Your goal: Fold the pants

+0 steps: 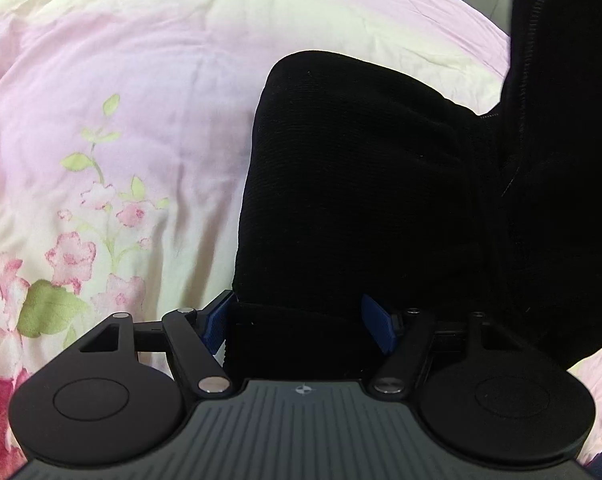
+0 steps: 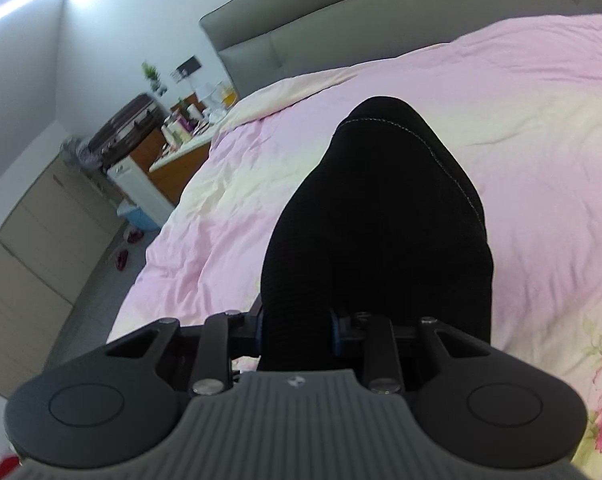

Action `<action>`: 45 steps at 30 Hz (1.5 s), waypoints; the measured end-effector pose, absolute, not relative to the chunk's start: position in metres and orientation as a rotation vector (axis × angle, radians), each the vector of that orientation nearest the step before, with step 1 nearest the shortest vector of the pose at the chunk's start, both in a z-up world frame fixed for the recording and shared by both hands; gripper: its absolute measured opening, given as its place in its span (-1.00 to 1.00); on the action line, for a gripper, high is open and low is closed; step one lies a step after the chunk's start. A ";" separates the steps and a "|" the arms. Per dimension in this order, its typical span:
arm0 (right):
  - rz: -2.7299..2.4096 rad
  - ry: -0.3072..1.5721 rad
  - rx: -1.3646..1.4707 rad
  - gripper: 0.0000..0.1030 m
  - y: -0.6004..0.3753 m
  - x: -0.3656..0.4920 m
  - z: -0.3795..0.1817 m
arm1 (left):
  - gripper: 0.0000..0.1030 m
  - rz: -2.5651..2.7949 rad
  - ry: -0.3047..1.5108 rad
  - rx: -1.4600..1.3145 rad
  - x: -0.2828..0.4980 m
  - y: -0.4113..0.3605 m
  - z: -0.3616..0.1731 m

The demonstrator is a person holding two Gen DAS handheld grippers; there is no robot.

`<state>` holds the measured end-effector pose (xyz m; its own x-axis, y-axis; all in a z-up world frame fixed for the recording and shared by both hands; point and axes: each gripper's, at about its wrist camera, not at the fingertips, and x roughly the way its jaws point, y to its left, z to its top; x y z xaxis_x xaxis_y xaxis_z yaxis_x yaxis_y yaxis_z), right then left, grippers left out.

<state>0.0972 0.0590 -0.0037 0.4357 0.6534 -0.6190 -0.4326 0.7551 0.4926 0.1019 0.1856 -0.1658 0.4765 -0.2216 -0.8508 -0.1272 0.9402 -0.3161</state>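
Both grippers have hold of the black pants (image 1: 361, 184) over the bed, whose pink floral quilt (image 1: 113, 120) spreads wide beneath. The left gripper (image 1: 301, 320) has its blue-padded fingers (image 1: 375, 322) set fairly wide, with a thick edge of the dark fabric bunched between them; the cloth rises ahead of it and another fold hangs at the right. The right gripper (image 2: 299, 330) pinches a narrower bundle of the pants, fingers (image 2: 335, 332) pressed against the cloth on both sides, the fabric humped up in front with a stitched seam along its edge. Behind it stand the grey headboard (image 2: 341, 28) and a cluttered nightstand (image 2: 177, 160).
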 end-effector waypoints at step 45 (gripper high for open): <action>0.868 0.689 -0.162 0.02 0.133 0.040 -0.069 | 0.41 -0.006 0.764 -0.708 0.067 0.286 -0.113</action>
<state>0.0401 0.1330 -0.0686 0.4474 0.6475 -0.6169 -0.7478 0.6492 0.1390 0.0669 0.2863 -0.1125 0.7336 -0.2519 -0.6312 -0.2417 0.7714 -0.5887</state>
